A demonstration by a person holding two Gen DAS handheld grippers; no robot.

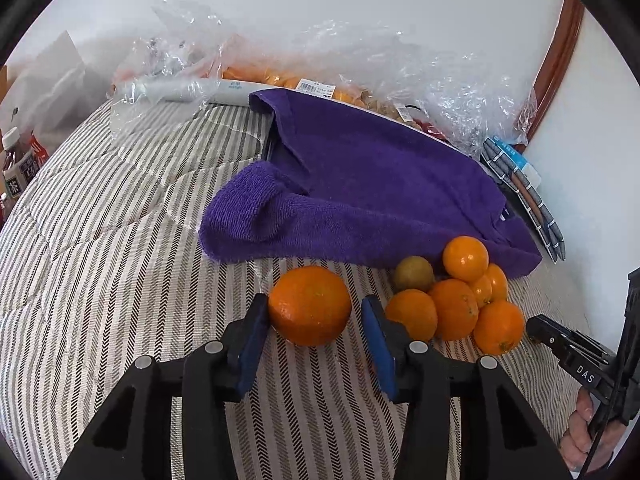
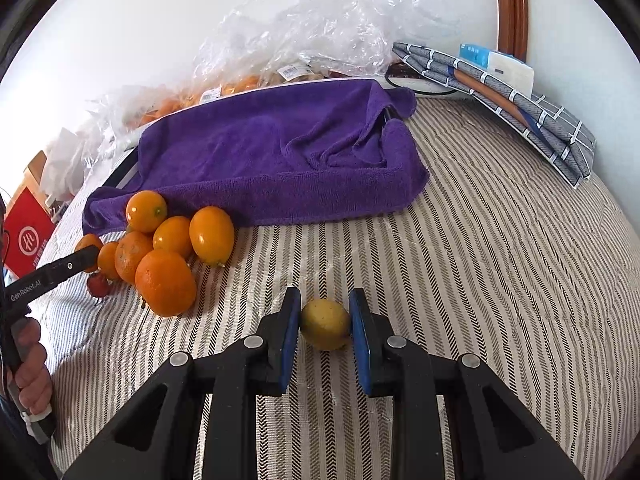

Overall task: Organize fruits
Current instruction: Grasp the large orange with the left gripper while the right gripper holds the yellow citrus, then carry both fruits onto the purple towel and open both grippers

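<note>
In the left wrist view my left gripper (image 1: 314,312) is open around a large orange (image 1: 310,305); the left pad touches it and the right pad stands a little off it. A pile of smaller oranges (image 1: 460,304) with a greenish fruit (image 1: 413,274) lies just to the right. In the right wrist view my right gripper (image 2: 324,316) is closed on a small yellow lemon (image 2: 325,323) that rests on the striped cloth (image 2: 480,280). The orange pile (image 2: 168,252) lies to its left, with a small red fruit (image 2: 98,285) beside it.
A tray draped in a purple towel (image 1: 380,184) stands behind the fruit. Crinkled plastic bags with more fruit (image 1: 320,68) lie against the wall. Folded checked cloth (image 2: 520,108) is at the right, bottles (image 1: 18,164) and a red box (image 2: 28,240) at the left.
</note>
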